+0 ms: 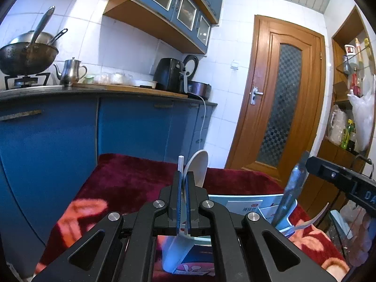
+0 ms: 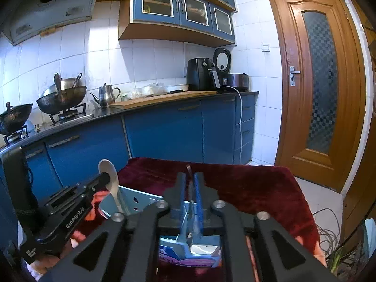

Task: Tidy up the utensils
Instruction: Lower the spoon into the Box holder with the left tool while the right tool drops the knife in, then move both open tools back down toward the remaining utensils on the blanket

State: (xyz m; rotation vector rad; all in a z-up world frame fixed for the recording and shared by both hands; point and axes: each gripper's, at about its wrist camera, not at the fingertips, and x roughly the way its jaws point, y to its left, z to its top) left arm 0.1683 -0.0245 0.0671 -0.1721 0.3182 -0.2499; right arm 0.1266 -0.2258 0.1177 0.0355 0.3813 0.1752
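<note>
The white spoon point(image 1: 196, 166) stands nearly upright, its handle clamped between the blue pads of the left tongs point(image 1: 183, 181), which are drawn together on it. Its oval bowl rises above the fingertips; the lower end of the handle hangs over the light blue box point(image 1: 246, 205), which sits on the dark red plush cloth point(image 1: 131, 178) covering the tabletop. The box carries a red mark and small print on a white label, too small to read.

In the right wrist view, the right tongs point(image 2: 189, 183) stand slightly apart above the same box point(image 2: 141, 202), with a thin metal utensil point(image 2: 189, 171) rising between the pads; the view is blurred there, so I cannot tell whether the pads press on it. The left tool's black body reads "GenRobot.AI" in white.

A grey-handled utensil point(image 1: 293, 188) leans upright in the box at its right end, and a white utensil point(image 1: 310, 221) pokes out beside it.

Beyond the tabletop run blue cabinets point(image 2: 164, 136) under a dark counter with a wok point(image 2: 61, 98), a steel teapot point(image 2: 105, 95), a wooden cutting board point(image 2: 162, 98), a black air fryer point(image 2: 199, 74) and a rice cooker point(image 2: 237, 80). A wooden door point(image 2: 317, 77) stands at the right.
</note>
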